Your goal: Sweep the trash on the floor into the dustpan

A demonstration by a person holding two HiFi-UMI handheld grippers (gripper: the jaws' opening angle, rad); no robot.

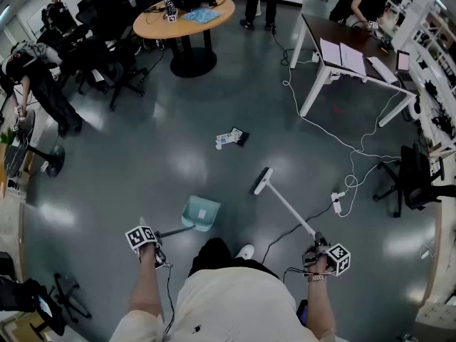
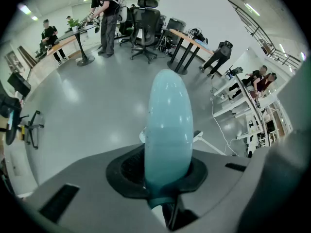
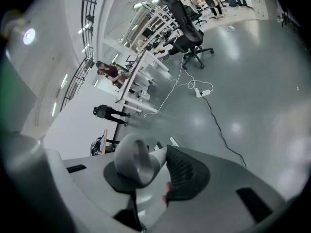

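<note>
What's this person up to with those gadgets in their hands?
A person is set to sweep. The left tool grips the handle of a pale teal plastic dustpan; the right tool grips a white long-handled broom. The scraps of paper trash lie on the shiny grey floor, beyond the broom head, not yet swept.

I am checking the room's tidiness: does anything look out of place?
Yes: scraps of paper trash lie loose on the open floor, beyond the broom head and the dustpan. A white power strip also lies out on the floor.
</note>
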